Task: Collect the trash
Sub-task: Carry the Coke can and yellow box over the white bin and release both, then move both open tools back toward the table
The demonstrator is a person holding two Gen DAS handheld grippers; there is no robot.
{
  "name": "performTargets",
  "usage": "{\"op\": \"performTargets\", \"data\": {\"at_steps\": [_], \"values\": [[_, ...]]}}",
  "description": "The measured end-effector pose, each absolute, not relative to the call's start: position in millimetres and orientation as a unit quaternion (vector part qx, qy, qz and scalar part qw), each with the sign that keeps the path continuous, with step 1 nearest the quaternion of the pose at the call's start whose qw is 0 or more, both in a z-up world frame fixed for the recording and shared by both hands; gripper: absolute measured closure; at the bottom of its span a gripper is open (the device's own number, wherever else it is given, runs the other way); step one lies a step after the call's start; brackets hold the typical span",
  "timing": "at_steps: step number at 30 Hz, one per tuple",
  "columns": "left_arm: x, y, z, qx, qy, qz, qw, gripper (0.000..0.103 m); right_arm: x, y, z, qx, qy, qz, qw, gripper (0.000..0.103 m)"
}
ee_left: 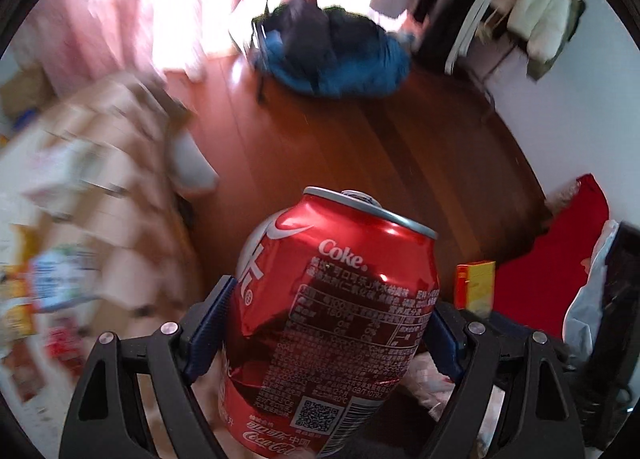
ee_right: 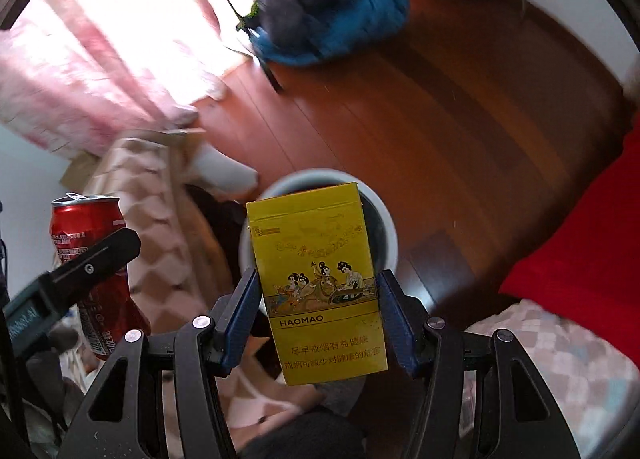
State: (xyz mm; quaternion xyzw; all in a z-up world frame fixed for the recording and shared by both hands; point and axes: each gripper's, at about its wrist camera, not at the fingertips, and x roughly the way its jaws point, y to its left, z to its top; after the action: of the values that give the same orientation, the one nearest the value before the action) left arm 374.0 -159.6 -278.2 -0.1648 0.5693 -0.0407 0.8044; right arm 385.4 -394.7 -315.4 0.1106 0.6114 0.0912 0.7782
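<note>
Red cola can fills left view, white bin only right

Can held left of cigarette pack; bin on floor directly behind pack.

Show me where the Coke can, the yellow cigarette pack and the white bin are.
Coke can (ee_left: 340,299): left wrist view, middle of its printed red side.
Yellow cigarette pack (ee_right: 320,283): right wrist view, on the picture on its front.
White bin (ee_right: 390,235): right wrist view, right part of its rim.
</note>
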Motion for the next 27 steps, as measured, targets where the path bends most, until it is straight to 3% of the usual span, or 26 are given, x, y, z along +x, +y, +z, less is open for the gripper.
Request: {"op": "performTargets", "data": {"at_steps": [7,9,12,13,14,16,27], "values": [[423,-157,-361,-0.219,0.631,-0.026,0.744,0.018,429,-405,-420,0.14,0.663,0.09,0.73,0.042],[428,-155,-374,-0.22,0.641,-0.017,0.735,0.011,438,-402,-441,0.146,0.673,0.095,0.719,0.042],[426,-157,-380,-0.198,0.649,0.002,0.734,0.009,445,-395,-462,0.15,0.687,0.102,0.704,0.042],[424,-158,-379,-0.192,0.65,0.005,0.736,0.009,446,-394,-466,0.151,0.69,0.104,0.7,0.039],[423,-158,-381,-0.188,0.649,0.008,0.737,0.009,446,-393,-470,0.15,0.692,0.105,0.698,0.023],[420,-156,-379,-0.17,0.647,0.019,0.743,0.009,446,-392,-472,0.145,0.693,0.106,0.699,0.006],[392,-159,-361,-0.081,0.642,0.062,0.76,0.009,422,-386,-438,0.022,0.686,0.06,0.725,0.001]]}}
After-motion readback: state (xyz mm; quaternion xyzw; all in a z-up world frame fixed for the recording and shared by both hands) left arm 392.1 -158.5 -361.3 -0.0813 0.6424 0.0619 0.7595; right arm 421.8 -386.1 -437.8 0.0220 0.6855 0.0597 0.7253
